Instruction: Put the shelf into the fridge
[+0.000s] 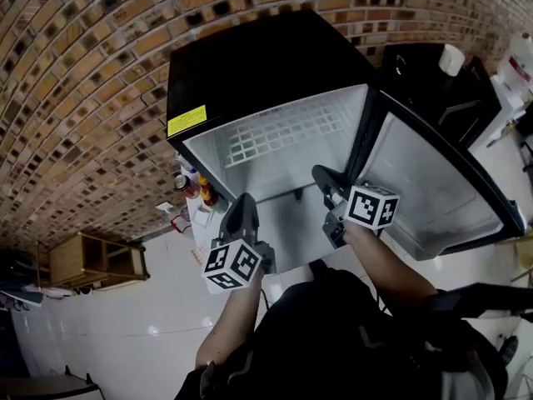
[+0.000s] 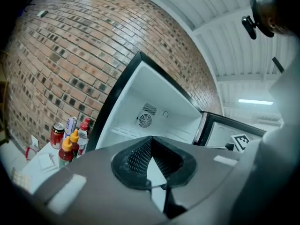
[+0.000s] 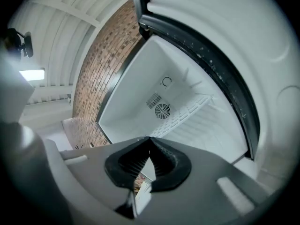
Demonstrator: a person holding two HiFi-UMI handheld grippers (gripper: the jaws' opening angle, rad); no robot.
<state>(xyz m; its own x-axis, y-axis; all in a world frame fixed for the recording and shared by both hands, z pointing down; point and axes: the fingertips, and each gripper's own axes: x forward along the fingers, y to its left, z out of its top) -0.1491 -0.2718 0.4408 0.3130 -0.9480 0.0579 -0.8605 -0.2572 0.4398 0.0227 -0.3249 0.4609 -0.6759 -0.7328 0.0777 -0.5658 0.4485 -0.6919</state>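
Both tongs are pressed together with nothing in them, left gripper (image 1: pixel 242 208) and right gripper (image 1: pixel 324 180) side by side right in front of the open fridge (image 1: pixel 250 69), and the white wire shelf (image 1: pixel 283 136) sits inside it, sauce bottles (image 1: pixel 196 187) off to its left.

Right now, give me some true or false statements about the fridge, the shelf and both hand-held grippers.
The fridge door is open. True.
The shelf is outside the fridge. False: it sits inside, across the upper part.
The left hand-held gripper grips the shelf. False: its jaws are shut on nothing.
The right hand-held gripper is shut and empty. True.
Bottles stand beside the fridge. True.
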